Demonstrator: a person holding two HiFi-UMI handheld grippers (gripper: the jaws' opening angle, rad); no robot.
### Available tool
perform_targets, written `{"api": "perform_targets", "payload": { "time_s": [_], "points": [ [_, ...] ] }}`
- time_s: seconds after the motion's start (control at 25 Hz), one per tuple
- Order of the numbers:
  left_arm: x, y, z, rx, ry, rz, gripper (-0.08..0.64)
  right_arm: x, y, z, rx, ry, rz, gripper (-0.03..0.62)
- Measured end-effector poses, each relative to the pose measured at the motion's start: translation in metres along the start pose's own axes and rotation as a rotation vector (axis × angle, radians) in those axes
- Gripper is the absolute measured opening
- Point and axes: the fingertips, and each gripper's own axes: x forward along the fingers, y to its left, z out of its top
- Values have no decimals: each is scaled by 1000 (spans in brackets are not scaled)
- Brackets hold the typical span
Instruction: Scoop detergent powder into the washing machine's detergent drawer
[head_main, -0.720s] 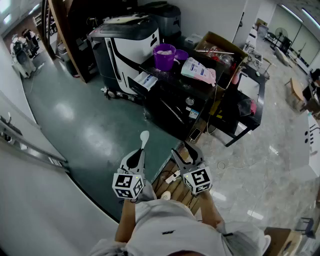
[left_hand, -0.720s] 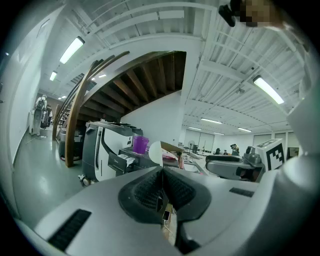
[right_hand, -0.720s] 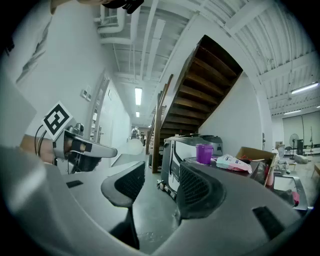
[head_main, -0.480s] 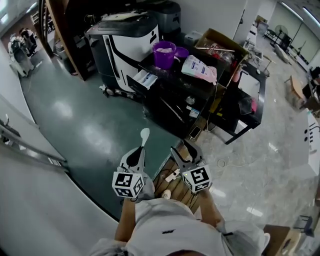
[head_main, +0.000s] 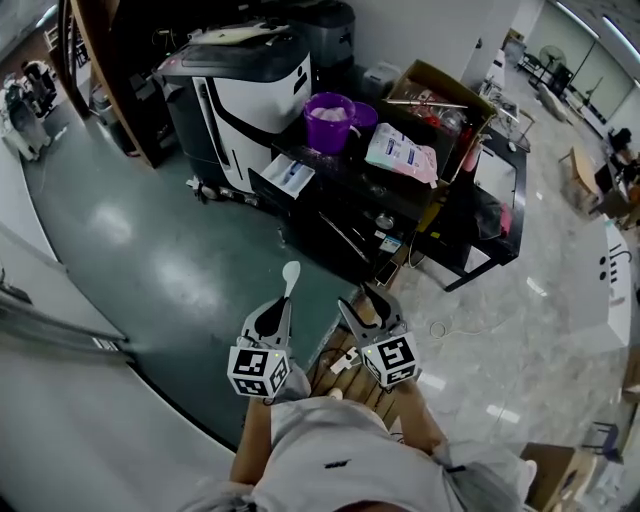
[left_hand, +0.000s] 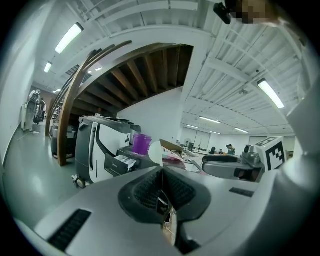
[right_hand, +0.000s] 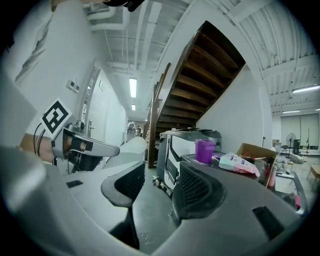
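A white spoon (head_main: 290, 274) sticks forward from my left gripper (head_main: 279, 306), which is shut on its handle; the spoon's bowl (left_hand: 155, 152) shows just past the closed jaws. My right gripper (head_main: 359, 301) stands open beside it with nothing between its jaws (right_hand: 160, 185). Both hang over the green floor, well short of the black-and-white washing machine (head_main: 238, 85). Its detergent drawer (head_main: 289, 171) is pulled out. On the black table (head_main: 350, 205) beside it stand a purple cup (head_main: 329, 118) and a white and pink detergent bag (head_main: 402, 151).
An open cardboard box (head_main: 440, 95) sits behind the bag. A dark wooden staircase (right_hand: 200, 75) rises behind the machine. A wooden pallet with a white cable (head_main: 335, 365) lies at my feet. To the right a black frame table (head_main: 495, 215) stands on glossy grey floor.
The washing machine and table have shifted slightly left and nearer in the head view. Both grippers keep their pose, the spoon still held in the left one.
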Motion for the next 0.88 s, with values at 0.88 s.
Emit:
{"api": "perform_targets", "payload": {
  "time_s": [0.88],
  "points": [
    [56, 125, 118, -4, 14, -163, 17, 130, 0, 99, 14, 58, -160, 196]
  ]
}}
